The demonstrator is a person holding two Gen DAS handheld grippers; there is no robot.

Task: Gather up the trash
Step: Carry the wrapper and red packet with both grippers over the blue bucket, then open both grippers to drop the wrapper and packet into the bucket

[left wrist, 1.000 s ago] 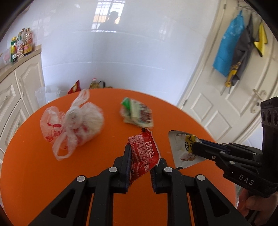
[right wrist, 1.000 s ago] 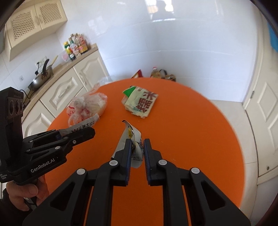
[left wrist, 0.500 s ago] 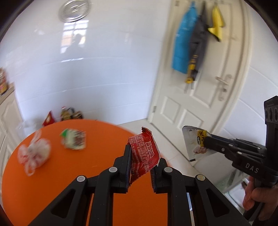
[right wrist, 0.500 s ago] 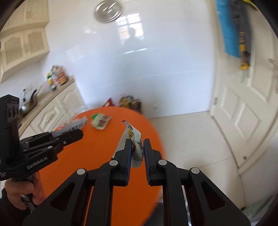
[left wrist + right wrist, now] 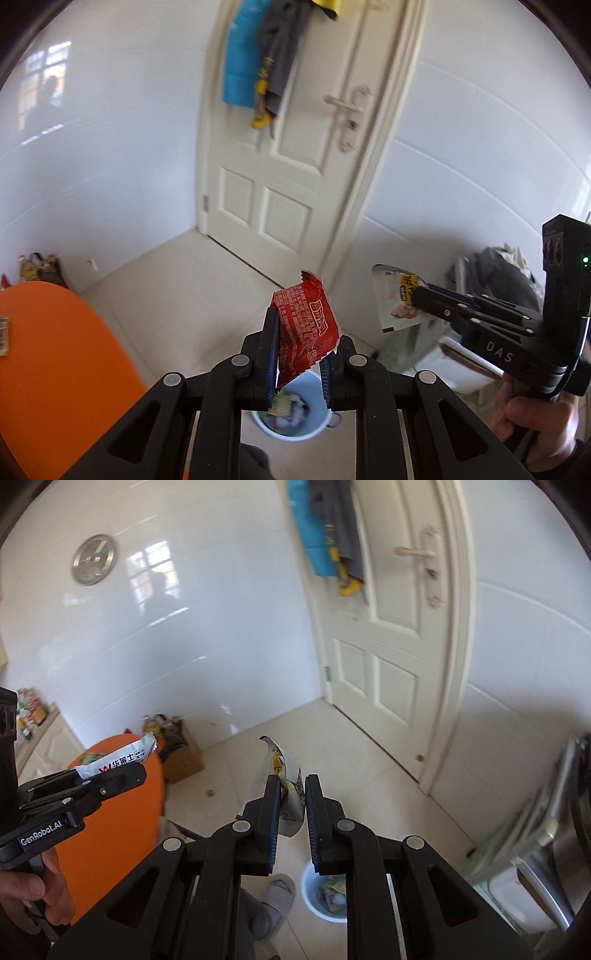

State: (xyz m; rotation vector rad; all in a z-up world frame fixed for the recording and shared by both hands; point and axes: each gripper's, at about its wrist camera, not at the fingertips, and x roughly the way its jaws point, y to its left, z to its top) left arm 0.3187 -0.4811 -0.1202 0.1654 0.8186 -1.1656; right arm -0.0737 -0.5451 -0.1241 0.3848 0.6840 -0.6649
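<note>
My left gripper [image 5: 301, 343] is shut on a red snack wrapper [image 5: 304, 321] and holds it in the air above a light blue bin [image 5: 299, 424] on the floor. The bin has trash inside. My right gripper [image 5: 291, 781] is shut on a white and yellow wrapper [image 5: 282, 768], with the same bin [image 5: 314, 904] below and slightly right of its fingers. In the left wrist view the right gripper [image 5: 419, 295] shows at the right with its white wrapper [image 5: 393, 306]. The left gripper [image 5: 136, 771] shows at the left of the right wrist view.
The round orange table [image 5: 55, 369] lies at the left with a wrapper at its edge. A white door [image 5: 288, 177] with hanging clothes faces me. A cardboard box [image 5: 183, 762] sits by the wall. A slippered foot [image 5: 277, 890] stands beside the bin. Plastic containers [image 5: 517, 897] stand right.
Both grippers swung right, away from over the table, and now hang over the floor above the bin. Each keeps its wrapper. The table has slid to the left edge of both views.
</note>
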